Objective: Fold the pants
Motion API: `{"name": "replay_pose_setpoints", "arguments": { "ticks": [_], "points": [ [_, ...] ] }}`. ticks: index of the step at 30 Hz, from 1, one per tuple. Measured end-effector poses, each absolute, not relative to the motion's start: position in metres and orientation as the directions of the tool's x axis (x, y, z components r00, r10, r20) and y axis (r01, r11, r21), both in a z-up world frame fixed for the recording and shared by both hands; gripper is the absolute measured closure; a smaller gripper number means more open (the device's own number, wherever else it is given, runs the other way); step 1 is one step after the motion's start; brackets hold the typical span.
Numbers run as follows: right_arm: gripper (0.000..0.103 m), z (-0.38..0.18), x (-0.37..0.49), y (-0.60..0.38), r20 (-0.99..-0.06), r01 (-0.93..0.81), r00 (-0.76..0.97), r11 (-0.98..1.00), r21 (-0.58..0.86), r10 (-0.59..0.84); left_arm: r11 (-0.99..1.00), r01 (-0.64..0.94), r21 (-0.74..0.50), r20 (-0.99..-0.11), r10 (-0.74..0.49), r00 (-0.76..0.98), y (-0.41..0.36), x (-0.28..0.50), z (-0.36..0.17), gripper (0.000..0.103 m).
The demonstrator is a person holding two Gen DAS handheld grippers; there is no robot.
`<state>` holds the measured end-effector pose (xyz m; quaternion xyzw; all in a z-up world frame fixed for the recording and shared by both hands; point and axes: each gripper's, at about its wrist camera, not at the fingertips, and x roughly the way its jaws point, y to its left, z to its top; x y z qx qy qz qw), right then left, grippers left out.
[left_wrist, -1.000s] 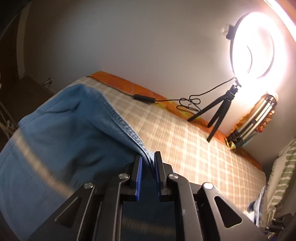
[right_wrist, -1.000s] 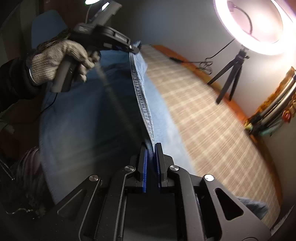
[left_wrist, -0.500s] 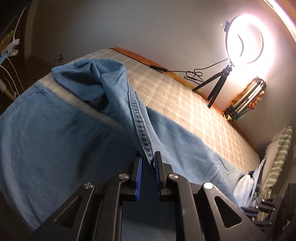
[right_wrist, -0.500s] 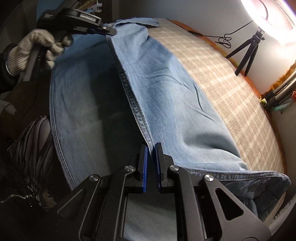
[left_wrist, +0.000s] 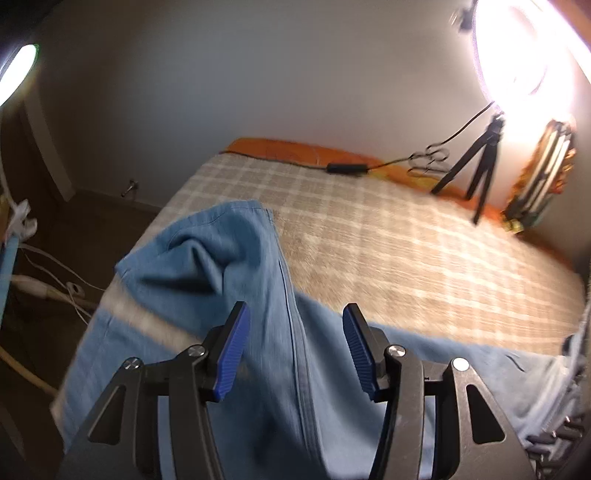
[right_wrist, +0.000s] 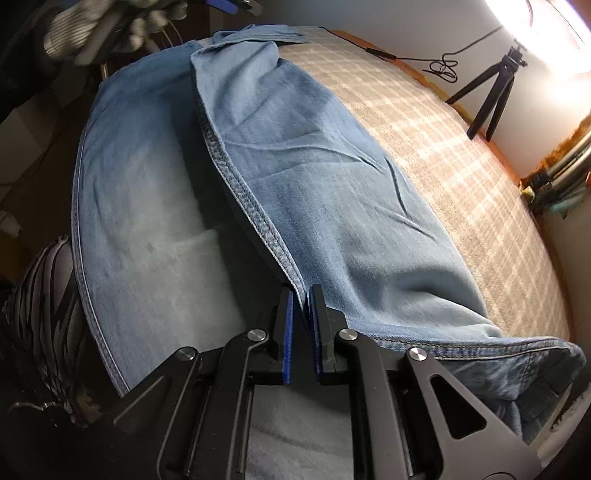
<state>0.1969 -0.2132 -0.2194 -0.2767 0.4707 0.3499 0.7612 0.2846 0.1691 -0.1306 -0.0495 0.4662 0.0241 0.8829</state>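
Observation:
Light blue jeans (right_wrist: pixel 314 177) lie lengthwise on the plaid bed cover (right_wrist: pixel 461 155), one leg folded over the other. My right gripper (right_wrist: pixel 300 295) is shut on the jeans' stitched seam edge near the waist end. In the left wrist view the jeans (left_wrist: pixel 229 266) lie crumpled at the leg end, and my left gripper (left_wrist: pixel 293 332) is open just above the seam, holding nothing. The gloved hand with the left gripper (right_wrist: pixel 236 3) shows blurred at the top left of the right wrist view.
A ring light on a black tripod (left_wrist: pixel 480 162) stands at the bed's far edge by the wall, with a cable and black box (left_wrist: pixel 347 168) on the orange border. White cables (left_wrist: pixel 55 288) lie on the floor at the left. A folded tripod (left_wrist: pixel 539 173) leans at the right.
My left gripper has opened and let go of the jeans' seam; the leg end now lies on the bed. My right gripper has lowered, still clamped on the seam.

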Motion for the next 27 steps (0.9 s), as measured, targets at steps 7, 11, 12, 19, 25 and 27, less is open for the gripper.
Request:
{"name": "replay_pose_setpoints", "arguments": {
  "ticks": [7, 11, 12, 19, 25, 27],
  "points": [
    [0.049, -0.226, 0.206, -0.213, -0.912, -0.781, 0.301, 0.621, -0.068, 0.279, 0.987, -0.149, 0.066, -0.894, 0.125, 0.429, 0.175, 0.356, -0.17, 0.053],
    [0.044, -0.231, 0.209, -0.208, -0.914, -0.785, 0.305, 0.614, -0.083, 0.268, 0.972, -0.215, 0.091, -0.931, 0.16, 0.329, 0.188, 0.37, -0.196, 0.053],
    [0.044, -0.232, 0.21, -0.207, -0.914, -0.787, 0.309, 0.611, -0.091, 0.262, 0.97, -0.228, 0.084, -0.931, 0.158, 0.329, 0.192, 0.372, -0.199, 0.053],
    [0.043, -0.237, 0.219, -0.204, -0.914, -0.781, 0.316, 0.617, -0.099, 0.253, 0.962, -0.272, -0.005, -0.911, 0.108, 0.398, 0.214, 0.371, -0.202, 0.079],
    [0.062, -0.237, 0.223, -0.2, -0.905, -0.771, 0.348, 0.624, -0.127, 0.245, 0.959, -0.271, -0.082, -0.881, 0.057, 0.47, 0.226, 0.364, -0.191, 0.097],
    [0.084, -0.236, 0.224, -0.198, -0.905, -0.772, 0.341, 0.625, -0.117, 0.253, 0.957, -0.273, -0.094, -0.871, 0.054, 0.487, 0.23, 0.361, -0.185, 0.098]
  ]
}}
